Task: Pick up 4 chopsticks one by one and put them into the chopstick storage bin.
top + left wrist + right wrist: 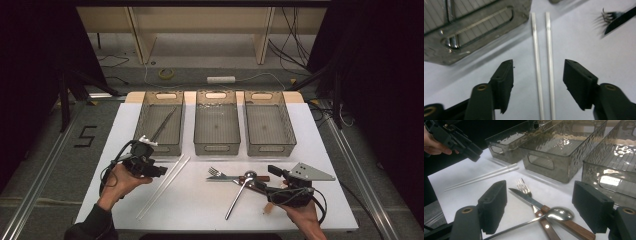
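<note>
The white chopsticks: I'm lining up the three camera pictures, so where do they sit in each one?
High view: white chopsticks lie slanted at centre-left, beside the left gripper.
Left gripper view: they run up the middle, between the open jaws.
Right gripper view: upper left.
Shared landmark: the left bin by their far tips.
</note>
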A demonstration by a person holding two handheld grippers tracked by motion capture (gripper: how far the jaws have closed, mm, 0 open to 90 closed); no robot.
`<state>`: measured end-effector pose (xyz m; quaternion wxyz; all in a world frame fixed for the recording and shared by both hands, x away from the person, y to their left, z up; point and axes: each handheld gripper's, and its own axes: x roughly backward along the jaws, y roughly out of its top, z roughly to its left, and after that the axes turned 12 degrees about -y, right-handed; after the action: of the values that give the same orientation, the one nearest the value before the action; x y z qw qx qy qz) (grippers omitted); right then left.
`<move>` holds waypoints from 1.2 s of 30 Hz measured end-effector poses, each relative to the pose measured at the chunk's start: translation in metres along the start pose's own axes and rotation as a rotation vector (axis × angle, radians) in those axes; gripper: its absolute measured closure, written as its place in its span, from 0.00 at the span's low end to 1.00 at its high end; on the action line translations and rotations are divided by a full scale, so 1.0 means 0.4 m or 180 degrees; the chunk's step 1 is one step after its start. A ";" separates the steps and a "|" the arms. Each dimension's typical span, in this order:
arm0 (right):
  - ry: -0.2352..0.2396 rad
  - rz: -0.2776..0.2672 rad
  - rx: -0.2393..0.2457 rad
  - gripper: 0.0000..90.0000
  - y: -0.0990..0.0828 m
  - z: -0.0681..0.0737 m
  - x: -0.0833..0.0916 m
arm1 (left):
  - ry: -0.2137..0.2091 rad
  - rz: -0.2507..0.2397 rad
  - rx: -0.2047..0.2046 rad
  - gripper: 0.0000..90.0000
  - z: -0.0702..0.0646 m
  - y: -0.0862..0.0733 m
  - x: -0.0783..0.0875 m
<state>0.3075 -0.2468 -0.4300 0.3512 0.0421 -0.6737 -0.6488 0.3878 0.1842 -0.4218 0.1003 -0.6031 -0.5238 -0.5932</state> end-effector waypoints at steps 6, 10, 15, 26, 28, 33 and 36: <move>0.0000 0.0004 0.0003 0.32 0.000 0.001 -0.001 | -0.0027 0.0200 0.0017 0.56 -0.003 -0.011 -0.023; 0.0002 0.0005 0.0013 0.32 0.000 0.001 -0.001 | -0.0038 0.0299 0.0005 0.61 -0.004 -0.015 -0.032; 0.0007 0.0007 0.0020 0.32 0.000 0.002 -0.002 | -0.0034 0.0405 0.0002 0.68 -0.006 -0.021 -0.048; 0.0005 0.0011 0.0032 0.32 0.000 0.003 -0.002 | -0.0017 0.0527 0.0006 0.78 -0.003 -0.027 -0.074; 0.0007 0.0011 0.0031 0.32 0.000 0.003 -0.002 | -0.0020 0.0535 0.0002 0.80 -0.002 -0.028 -0.077; 0.0006 0.0012 0.0034 0.32 0.000 0.004 -0.003 | -0.0019 0.0592 0.0002 0.83 -0.002 -0.031 -0.088; 0.0007 0.0013 0.0038 0.32 0.000 0.004 -0.003 | -0.0007 0.0627 0.0000 0.85 -0.001 -0.032 -0.094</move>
<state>0.3074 -0.2448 -0.4302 0.3530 0.0435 -0.6772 -0.6441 0.3873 0.1703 -0.4590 0.1575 -0.6524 -0.4620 -0.5798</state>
